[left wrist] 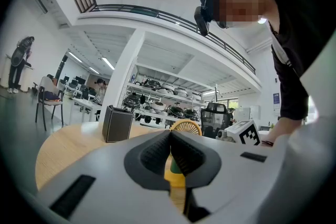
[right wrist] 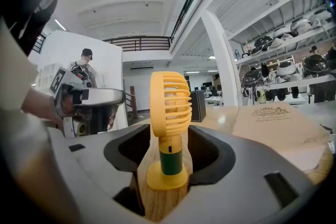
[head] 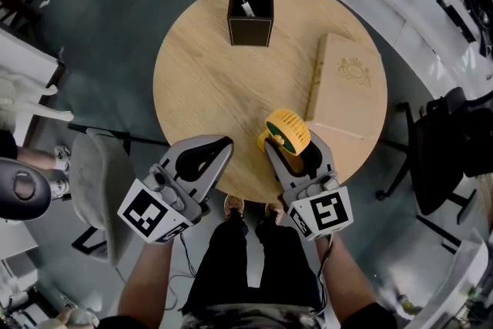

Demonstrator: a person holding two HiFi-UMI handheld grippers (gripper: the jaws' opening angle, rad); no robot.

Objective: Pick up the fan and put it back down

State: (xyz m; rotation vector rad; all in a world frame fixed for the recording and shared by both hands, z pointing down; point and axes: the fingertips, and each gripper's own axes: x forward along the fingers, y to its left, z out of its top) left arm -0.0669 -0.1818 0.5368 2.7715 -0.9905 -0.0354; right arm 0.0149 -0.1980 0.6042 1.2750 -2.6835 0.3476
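Near the lower edge of the round wooden surface (head: 208, 81), at the lower centre of the head view, one yellow fan (head: 287, 132) stands upright on its base. It sits between the two jaws of the right tool (head: 296, 152), which are spread to either side of its green stem and round base. The fan is released and stands on the wood by itself. Just left of it in the frame, the left tool (head: 223, 144) has its two jaws pressed together with nothing between them. Three things rest on the surface: the fan, one black square box (head: 250, 27) at the upper centre with a single slim pale thing leaning inside, and one flat tan book (head: 347, 88) at the right, near the fan's head. Two chairs flank the surface: one grey chair (head: 96, 181) at the left and one dark chair (head: 439, 142) at the right.
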